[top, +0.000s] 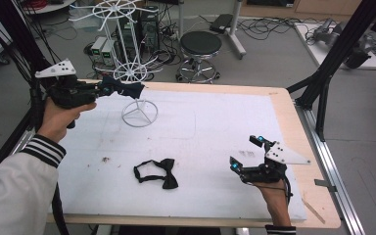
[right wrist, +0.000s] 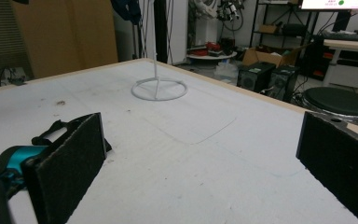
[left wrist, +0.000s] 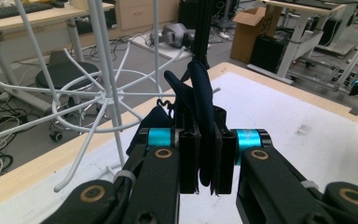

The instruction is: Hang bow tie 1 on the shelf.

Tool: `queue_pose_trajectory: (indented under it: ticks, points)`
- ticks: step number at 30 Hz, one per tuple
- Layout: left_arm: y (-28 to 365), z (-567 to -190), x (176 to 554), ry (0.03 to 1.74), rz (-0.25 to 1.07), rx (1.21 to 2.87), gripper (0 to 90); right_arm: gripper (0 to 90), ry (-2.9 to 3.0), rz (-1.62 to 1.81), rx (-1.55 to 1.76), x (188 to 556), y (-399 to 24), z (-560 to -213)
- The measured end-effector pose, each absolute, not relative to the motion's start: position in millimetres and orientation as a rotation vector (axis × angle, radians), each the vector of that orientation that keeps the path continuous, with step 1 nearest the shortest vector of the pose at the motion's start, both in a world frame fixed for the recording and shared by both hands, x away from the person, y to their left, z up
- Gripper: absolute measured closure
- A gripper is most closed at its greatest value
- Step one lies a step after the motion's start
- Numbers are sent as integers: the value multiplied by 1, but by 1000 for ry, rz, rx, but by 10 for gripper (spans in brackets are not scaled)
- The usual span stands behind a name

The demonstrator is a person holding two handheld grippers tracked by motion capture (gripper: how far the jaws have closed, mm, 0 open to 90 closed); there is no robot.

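High view: our left gripper (top: 108,88) is clamped on a dark bow tie (top: 127,89), held up beside the white wire rack (top: 127,68). Our right gripper (top: 247,154) rests with jaws apart near the table's (top: 284,112) right edge; a second bow tie (top: 159,172) lies on the table. We judge the tie could miss a prong, or nudging might tip the rack.

Wire rack (top: 127,68) at table's (top: 284,112) far left; loose bow tie (top: 156,174) near front edge, seemingly centre-left.
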State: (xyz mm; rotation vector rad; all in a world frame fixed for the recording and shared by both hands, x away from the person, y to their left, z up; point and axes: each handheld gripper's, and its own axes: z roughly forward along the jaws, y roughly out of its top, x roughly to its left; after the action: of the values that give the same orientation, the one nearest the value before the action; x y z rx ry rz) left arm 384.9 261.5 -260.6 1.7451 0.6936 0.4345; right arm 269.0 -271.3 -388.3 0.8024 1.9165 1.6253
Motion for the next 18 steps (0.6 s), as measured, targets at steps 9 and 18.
queue_pose_trajectory:
  ticks: [9, 18]
  points:
    - [261, -266, 395, 749, 439, 1736, 839, 6, 1883, 1629, 820, 262, -276, -399]
    - [259, -272, 404, 785, 417, 1718, 834, 6, 1856, 1606, 815, 254, -277, -410]
